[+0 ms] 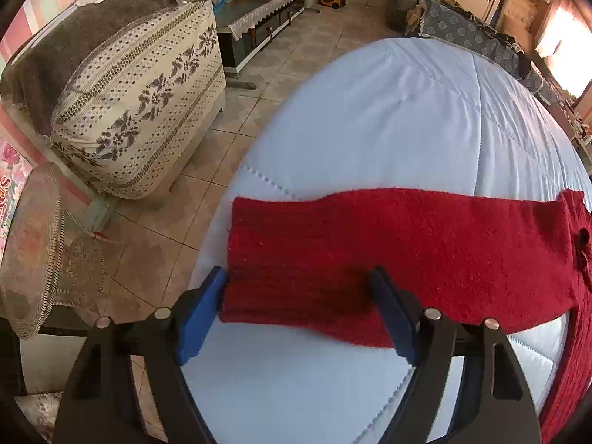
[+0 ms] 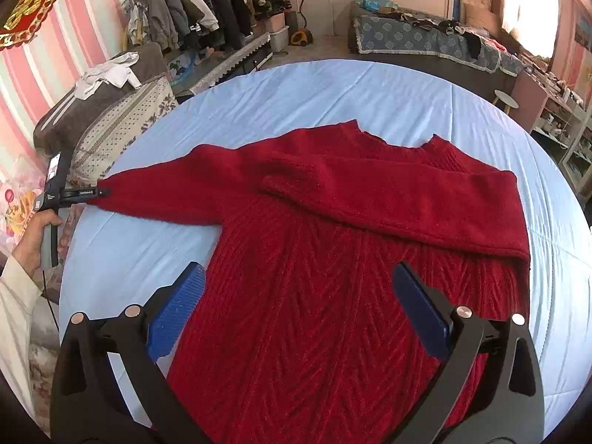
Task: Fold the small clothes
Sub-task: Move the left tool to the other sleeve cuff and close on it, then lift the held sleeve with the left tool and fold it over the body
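A red knitted sweater (image 2: pixel 296 277) lies flat on the light blue bed cover (image 2: pixel 296 92). Its right sleeve (image 2: pixel 407 192) is folded across the chest. Its left sleeve (image 1: pixel 370 248) stretches straight out toward the bed's left edge. My left gripper (image 1: pixel 299 277) is open, its blue pads either side of the sleeve's cuff end, with the cuff between the jaws. The left gripper also shows in the right wrist view (image 2: pixel 105 192) at the cuff tip. My right gripper (image 2: pixel 299 277) is open and empty, above the sweater's body.
A floral covered bench (image 1: pixel 140 111) with a grey towel stands left of the bed on the tiled floor (image 1: pixel 177 229). A clothes rack (image 2: pixel 207 3) stands at the back left. A sofa (image 2: pixel 425 37) sits beyond the bed.
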The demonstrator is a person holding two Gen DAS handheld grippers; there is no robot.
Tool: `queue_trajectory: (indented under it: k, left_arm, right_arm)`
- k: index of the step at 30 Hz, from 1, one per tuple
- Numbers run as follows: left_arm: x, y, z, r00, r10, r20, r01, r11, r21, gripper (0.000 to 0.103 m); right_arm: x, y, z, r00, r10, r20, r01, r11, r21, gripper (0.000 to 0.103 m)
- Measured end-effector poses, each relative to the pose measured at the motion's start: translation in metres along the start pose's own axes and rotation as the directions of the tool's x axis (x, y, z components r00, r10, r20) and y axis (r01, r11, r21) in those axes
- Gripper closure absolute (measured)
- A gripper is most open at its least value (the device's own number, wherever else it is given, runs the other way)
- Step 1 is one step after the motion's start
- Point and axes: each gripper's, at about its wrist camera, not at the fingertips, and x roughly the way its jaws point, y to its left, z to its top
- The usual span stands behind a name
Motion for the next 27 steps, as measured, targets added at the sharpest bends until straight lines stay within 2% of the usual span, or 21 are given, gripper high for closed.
queue_trajectory:
  k: [4,6,9,12,19,27]
  left_arm:
    - [0.000,-0.002,0.003,1.000,0.014,0.001,-0.014,1.000,0.001,0.033]
    - [-0.003,-0.007,0.002,1.000,0.014,0.001,-0.014,1.000,0.009,0.048]
    - [-0.007,-0.023,0.000,0.998,0.058,0.007,-0.059,0.996,0.060,0.061]
    - [-0.011,-0.031,0.001,0.997,0.081,0.020,-0.082,0.995,0.063,0.071]
    - [-0.049,-0.059,0.015,0.990,0.102,0.094,-0.108,0.992,0.060,0.076]
    - [-0.101,-0.117,0.027,0.981,0.107,0.162,-0.128,0.984,0.126,0.076]
  right_arm:
    - [0.004,-0.001,0.002,1.000,0.000,-0.002,0.000,1.000,0.001,0.003]
    - [0.004,-0.001,0.002,1.000,-0.003,0.000,0.003,1.000,0.001,0.003]
    - [0.003,0.000,0.005,1.000,-0.002,0.007,0.002,1.000,0.002,0.003]
    - [0.001,-0.002,0.006,1.000,-0.003,0.015,0.003,1.000,0.006,0.003]
    - [-0.008,-0.019,0.008,0.999,-0.021,0.028,0.020,0.999,0.031,0.003]
    - [-0.025,-0.045,0.009,0.999,-0.030,0.042,0.027,0.997,0.066,0.003]
